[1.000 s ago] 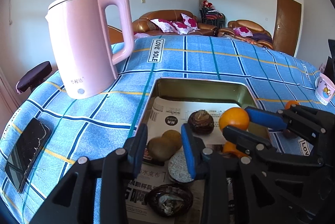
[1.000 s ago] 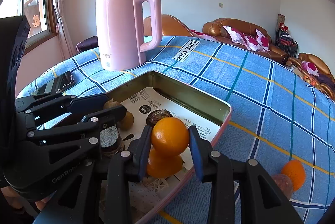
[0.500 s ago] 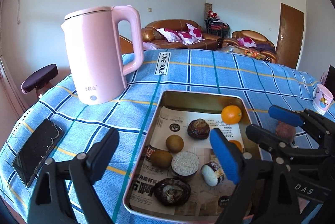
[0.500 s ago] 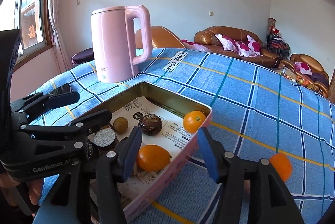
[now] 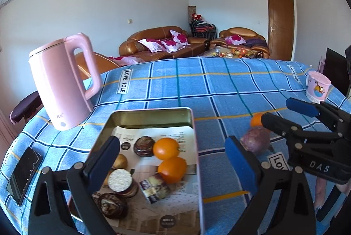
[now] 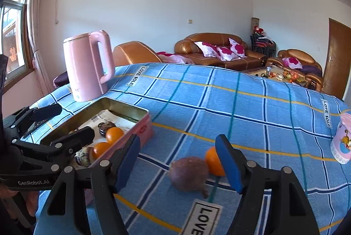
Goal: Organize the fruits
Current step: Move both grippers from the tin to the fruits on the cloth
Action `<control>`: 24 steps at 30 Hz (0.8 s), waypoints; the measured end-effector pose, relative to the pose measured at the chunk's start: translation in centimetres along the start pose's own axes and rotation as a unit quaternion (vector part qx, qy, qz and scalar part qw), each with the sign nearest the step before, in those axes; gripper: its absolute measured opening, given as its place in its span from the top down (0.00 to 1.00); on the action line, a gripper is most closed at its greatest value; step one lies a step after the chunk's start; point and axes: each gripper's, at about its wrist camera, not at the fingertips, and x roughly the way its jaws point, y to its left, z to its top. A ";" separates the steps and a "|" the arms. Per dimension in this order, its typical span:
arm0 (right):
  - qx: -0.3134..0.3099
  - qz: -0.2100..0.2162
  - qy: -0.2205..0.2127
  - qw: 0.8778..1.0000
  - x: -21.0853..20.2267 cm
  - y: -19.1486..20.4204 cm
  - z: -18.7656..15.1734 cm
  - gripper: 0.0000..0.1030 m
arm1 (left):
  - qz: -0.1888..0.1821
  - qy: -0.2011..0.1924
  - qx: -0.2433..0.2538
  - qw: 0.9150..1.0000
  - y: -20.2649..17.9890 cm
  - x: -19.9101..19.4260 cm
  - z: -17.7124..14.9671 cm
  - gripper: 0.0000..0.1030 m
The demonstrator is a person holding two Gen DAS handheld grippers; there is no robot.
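At lower centre of the right wrist view, the right gripper (image 6: 177,160), its jaws just opened, brackets a dull purple round fruit (image 6: 188,173) lying on the blue checked tablecloth (image 6: 219,103), untouched. It looks light, firm and prone to rolling; pinch across its widest middle. Farther left, the left gripper (image 5: 171,164), also freshly spread and empty, hangs over the fruit-filled pink metal tin (image 5: 195,147).

We see left gripper (image 5: 173,160) over tin tray (image 5: 193,120), jaws just opened wide, nothing between pads. In tray: two oranges (image 5: 166,148), touching; dark round fruit (image 5: 143,146) just beside upper one. Right gripper (image 5: 283,113) at right, jaws apart, empty. Purple fruit (image 5: 255,140) and third orange (image 5: 256,119) on blue checked cloth (image 5: 219,92). Pink kettle (image 5: 59,83) upright at left.
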 end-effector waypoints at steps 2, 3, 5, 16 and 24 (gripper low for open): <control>0.018 -0.022 0.002 1.000 -0.2 -1.8 -0.3 0.30 | -0.008 0.002 0.009 1.000 -1.5 0.3 0.1 0.04; 0.028 -0.035 0.001 0.999 -0.4 -2.6 -0.5 0.30 | -0.014 0.004 0.012 1.000 -2.2 0.4 0.2 0.04; 0.042 -0.051 0.000 0.998 -0.6 -4.0 -0.8 0.30 | -0.028 0.011 0.018 0.999 -3.7 0.8 0.2 0.04; 0.084 -0.100 0.003 0.992 -1.3 -8.1 -1.8 0.27 | -0.062 0.043 0.064 0.995 -9.2 3.8 0.3 0.05; 0.090 -0.098 -0.001 0.991 -1.6 -8.4 -1.9 0.24 | -0.086 0.093 0.057 0.990 -10.0 6.7 0.2 0.19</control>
